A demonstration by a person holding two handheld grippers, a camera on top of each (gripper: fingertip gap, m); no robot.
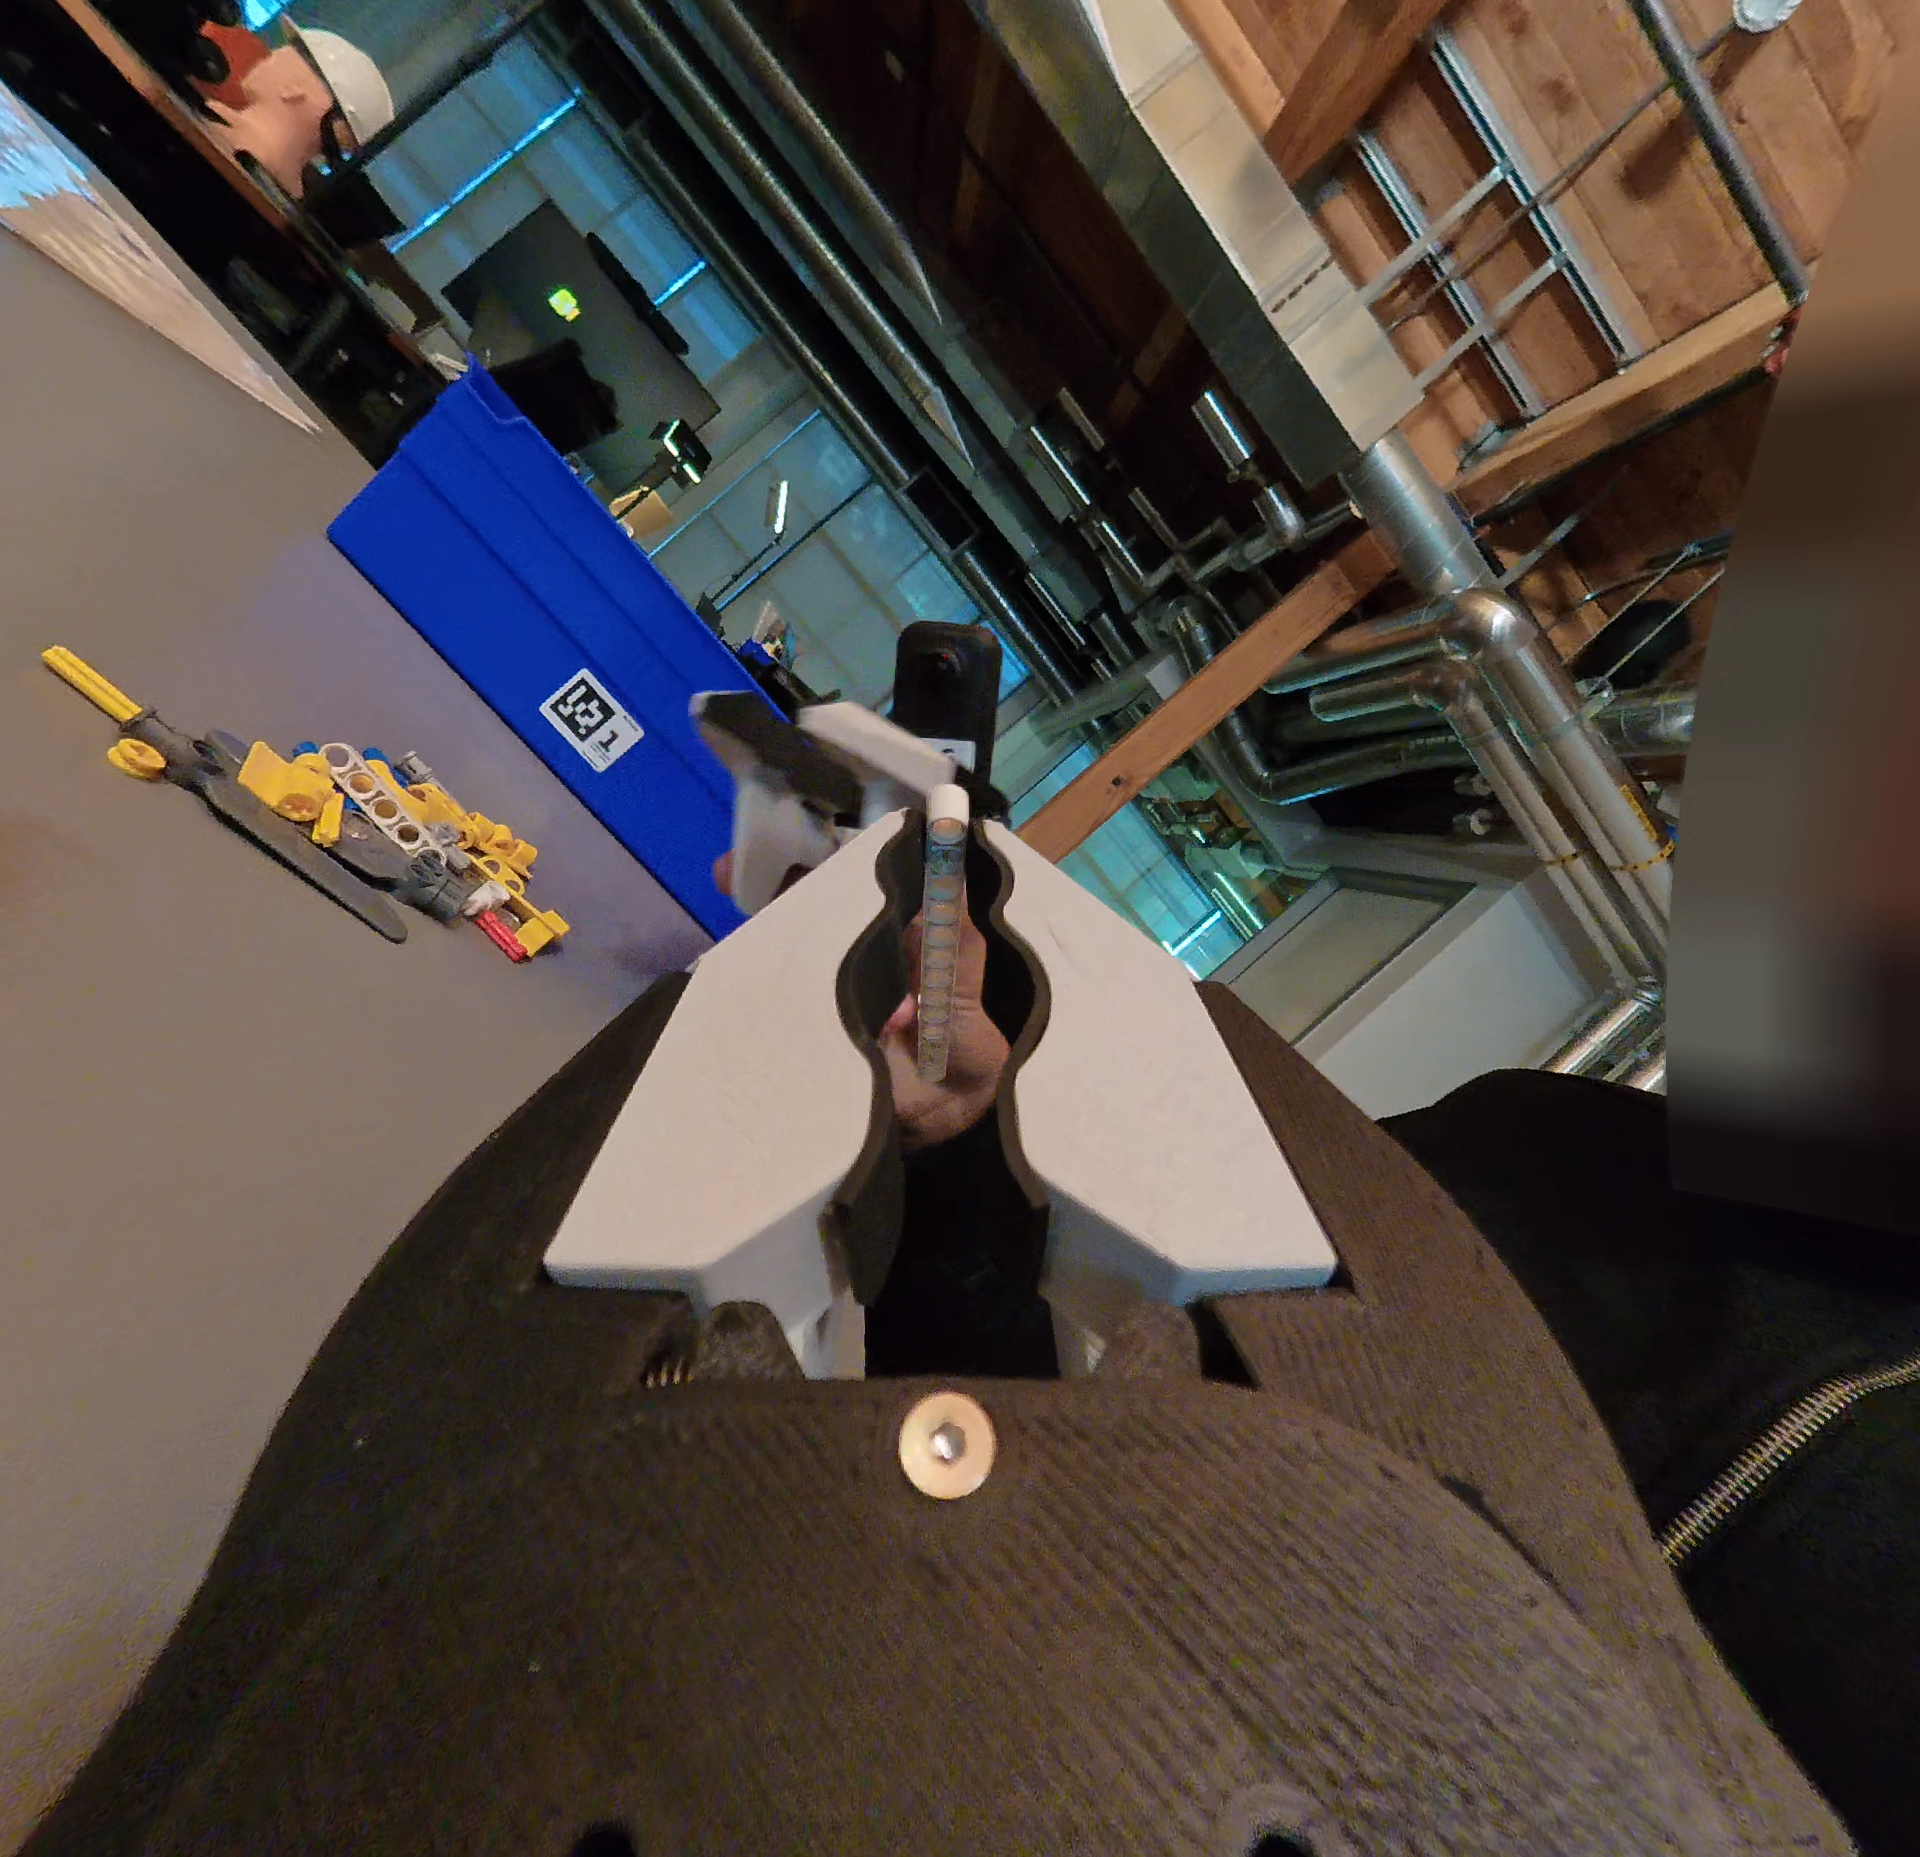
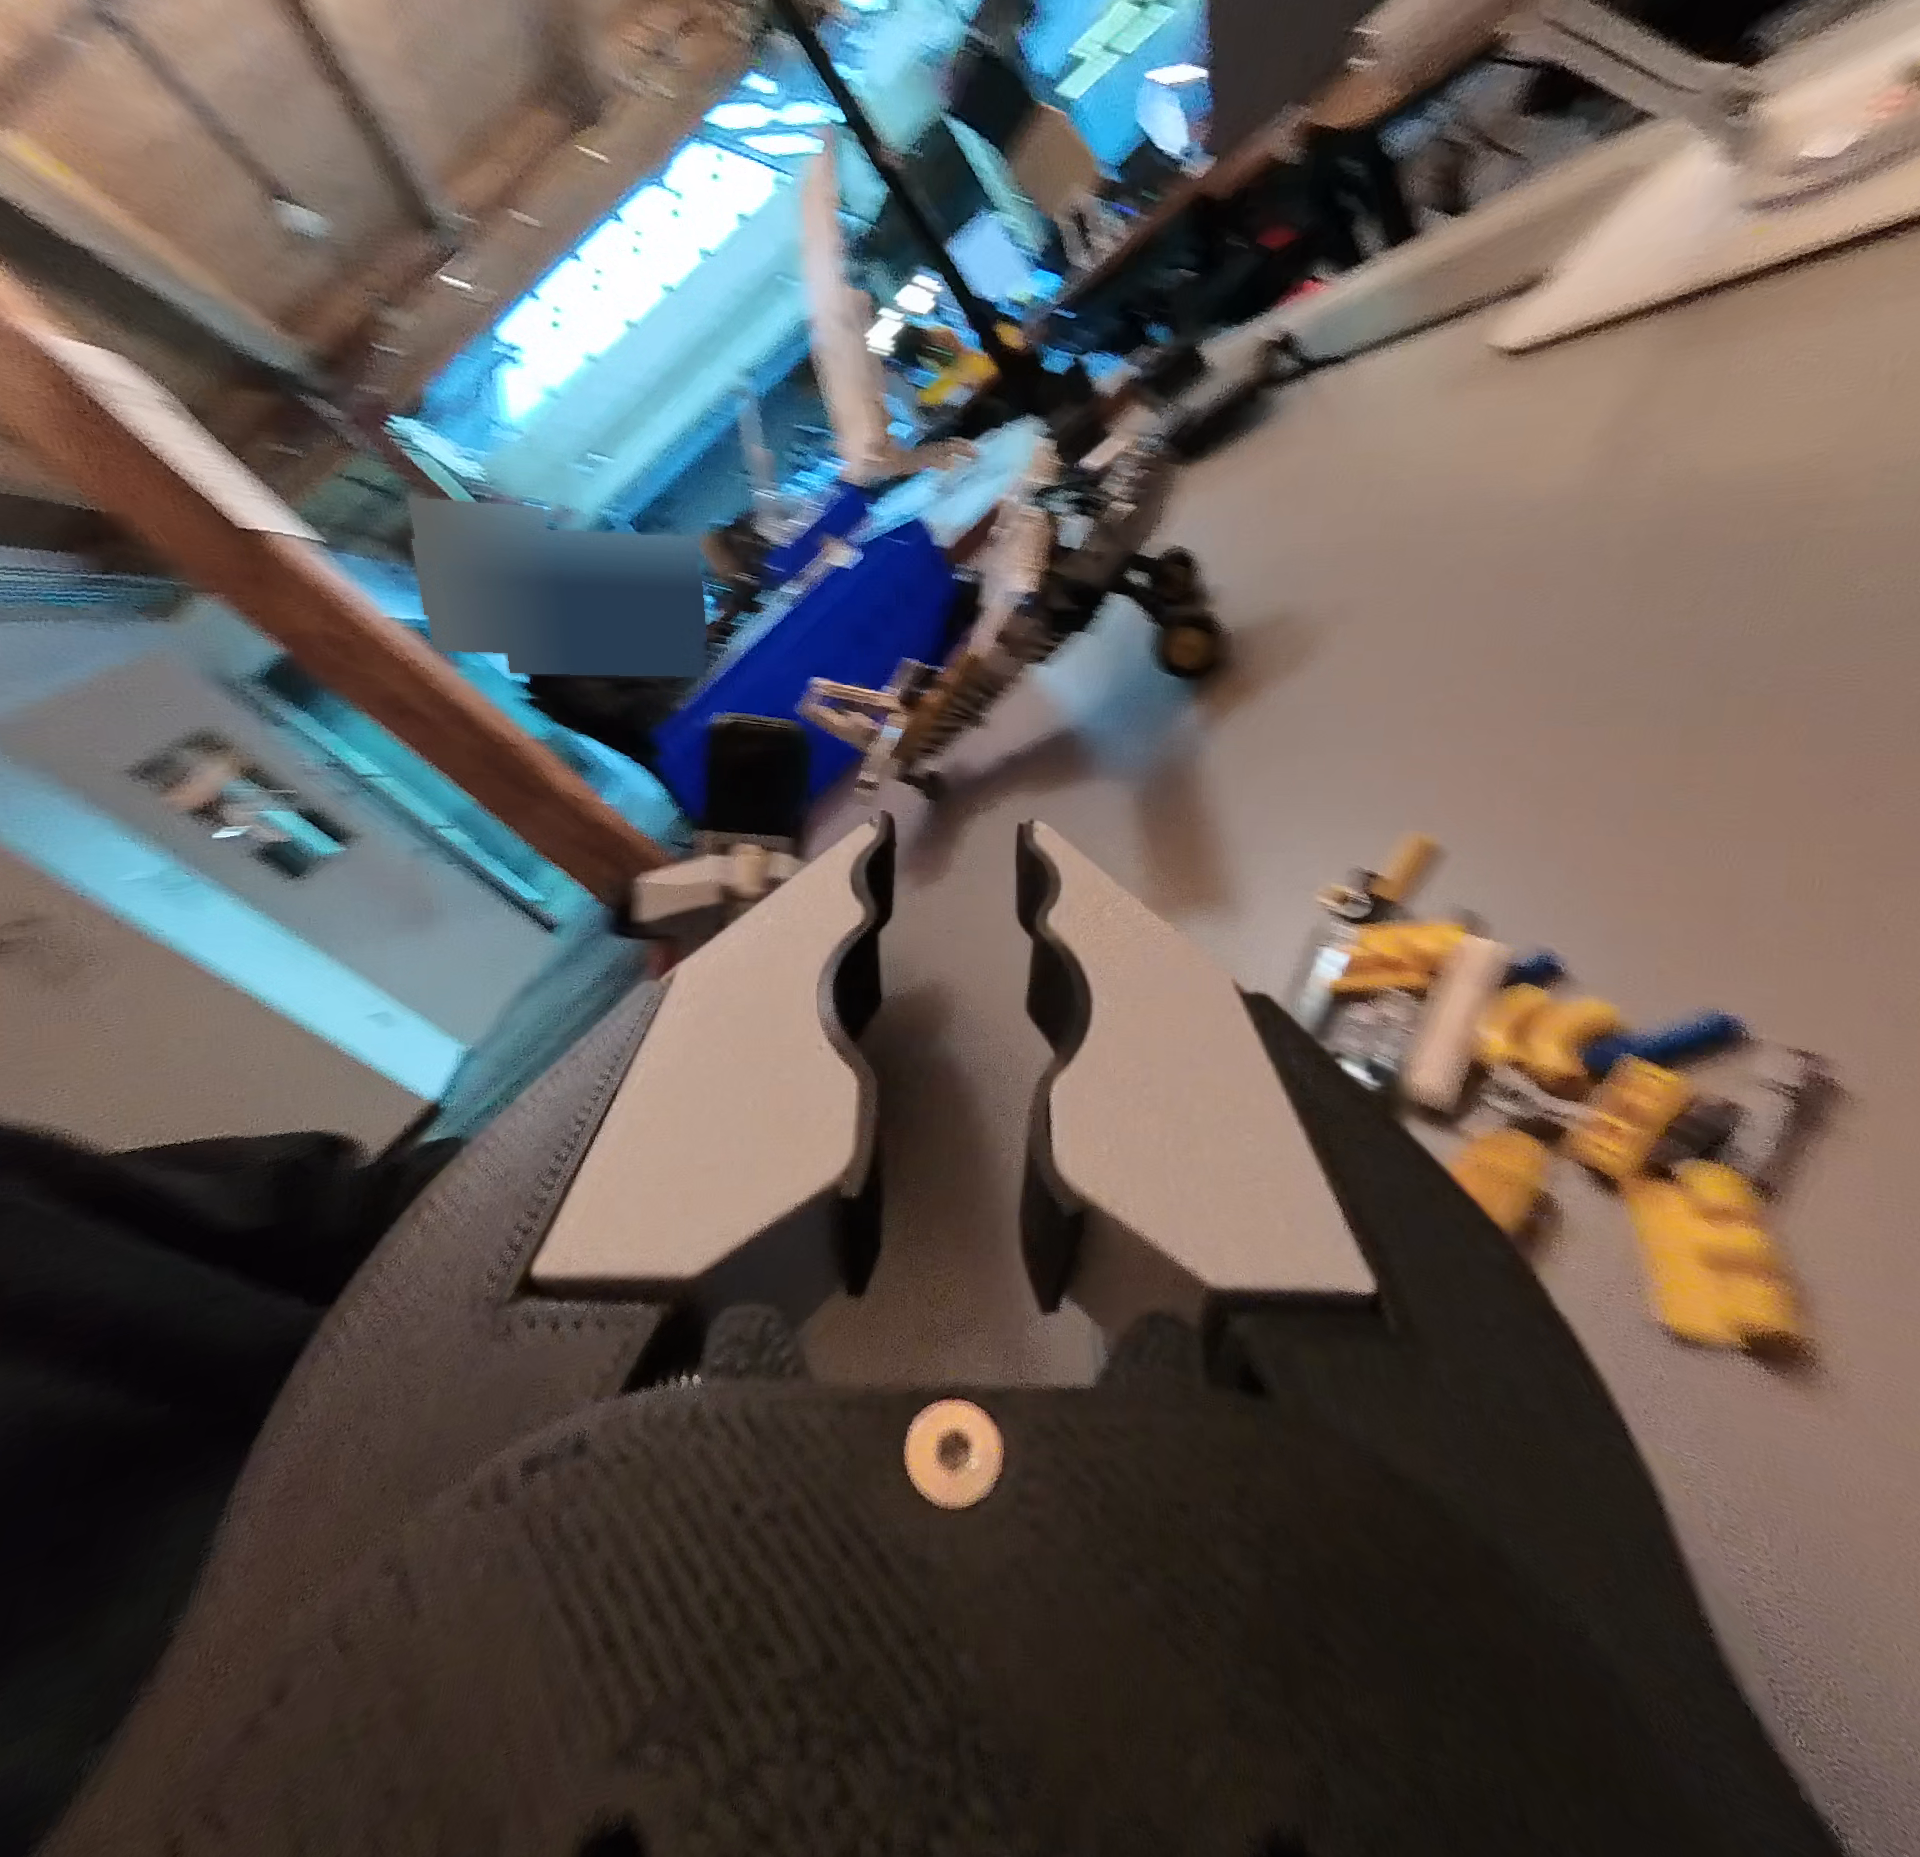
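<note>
Two tools in play. Left tool (image 1: 943,831) is pinched on a slim white perforated plastic beam (image 1: 940,934), edge-on between the pads, rounded end poking past the tips. It's lifted clear of the grey bench (image 1: 208,1132). Right tool (image 2: 956,851) stands part-open with nothing between its fingers, only bench behind them. In the left view it shows just beyond the beam's tip.

One beam is up; a pile of yellow, blue and grey plastic construction pieces (image 1: 364,820) is on the bench, well apart from both tools, beside a blue plastic bin (image 1: 499,571).

Hard to read: right view is motion-smeared, so pile and background are mush. The beam's lower end is partly lost against a hand behind it.
</note>
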